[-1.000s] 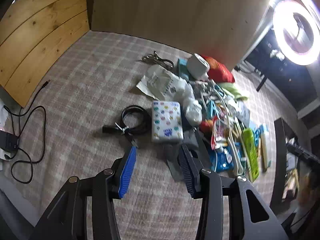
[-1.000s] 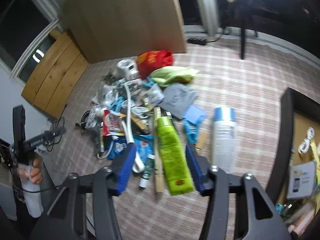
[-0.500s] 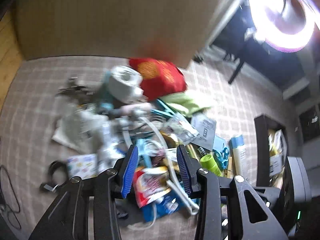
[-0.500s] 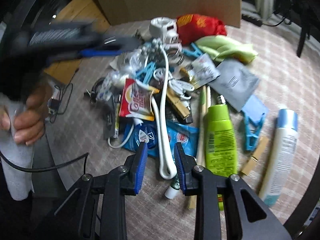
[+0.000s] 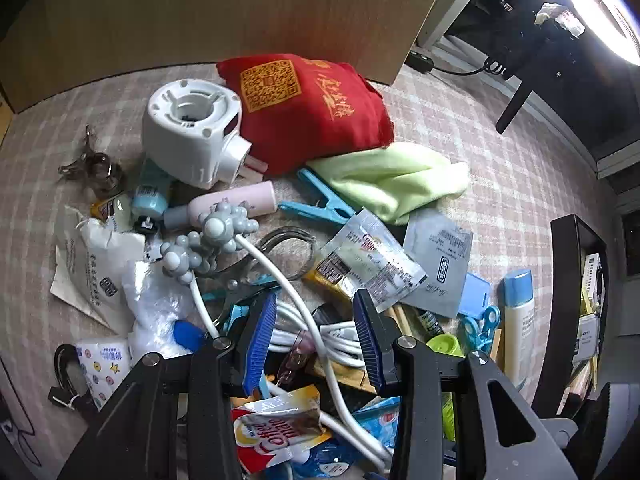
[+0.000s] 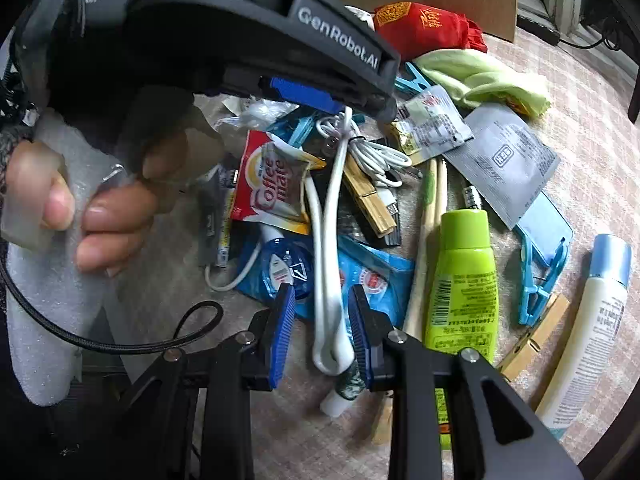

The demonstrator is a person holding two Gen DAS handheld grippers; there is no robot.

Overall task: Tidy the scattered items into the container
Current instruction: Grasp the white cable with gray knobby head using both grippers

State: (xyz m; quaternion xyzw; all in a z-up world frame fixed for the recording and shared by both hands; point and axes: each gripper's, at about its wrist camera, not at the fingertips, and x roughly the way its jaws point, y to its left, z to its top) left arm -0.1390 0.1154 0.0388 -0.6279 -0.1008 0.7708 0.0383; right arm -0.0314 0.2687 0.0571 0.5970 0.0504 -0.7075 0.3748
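A pile of scattered items lies on the checked carpet. A white two-armed massager with grey knobbed heads (image 5: 216, 232) runs through it. Its looped end (image 6: 330, 354) lies between the jaws of my right gripper (image 6: 322, 328); carpet shows between the loop and the left pad. My left gripper (image 5: 316, 336) hangs open over a bundled white cable (image 5: 340, 338) and the massager's arm, gripping nothing. Its black body (image 6: 280, 32) and the hand (image 6: 100, 208) holding it fill the upper left of the right wrist view. The black container (image 5: 560, 300) stands at the right.
Around the massager lie a red pouch (image 5: 312, 104), a white round device (image 5: 192, 132), a green cloth (image 5: 392, 180), a Coffee mate sachet (image 6: 272, 184), a green tube (image 6: 464, 272), a white bottle (image 6: 592, 332) and several clips. A wooden panel (image 5: 240, 12) stands behind.
My left gripper swung from the bare carpet by the black cable to above the pile's middle. My right gripper dropped closer and narrowed its jaws around the massager's loop.
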